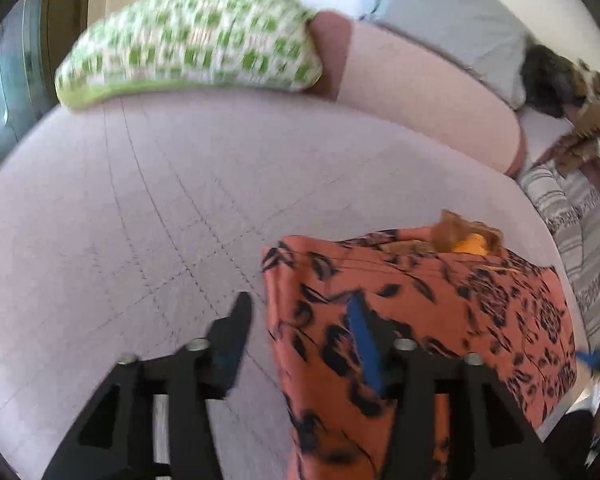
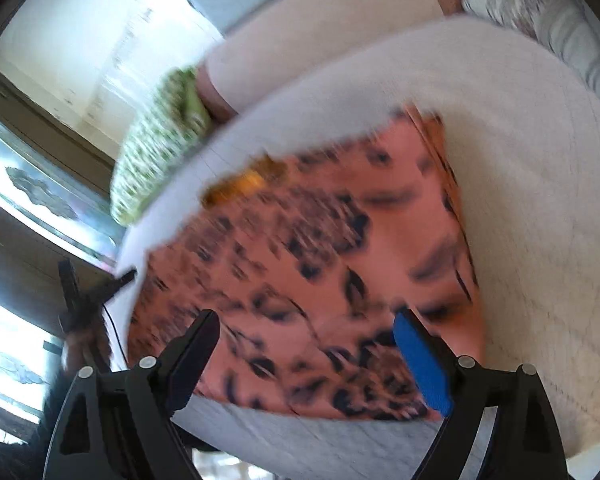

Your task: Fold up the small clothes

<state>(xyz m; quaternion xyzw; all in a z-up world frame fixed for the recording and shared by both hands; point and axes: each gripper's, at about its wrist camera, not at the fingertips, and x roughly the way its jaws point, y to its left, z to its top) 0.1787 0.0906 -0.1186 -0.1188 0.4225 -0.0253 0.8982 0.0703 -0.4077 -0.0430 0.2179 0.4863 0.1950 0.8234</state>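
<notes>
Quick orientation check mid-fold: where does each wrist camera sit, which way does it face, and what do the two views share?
Left wrist: on the left gripper, looking forward and down over the pale quilted surface; its open fingers straddle the near left edge of the orange floral garment.
Right wrist: on the right gripper, tilted, looking down onto the garment; fingers open above it, and the other gripper shows at far left.
Shared: the garment, the quilted surface, the green checked cushion.
</notes>
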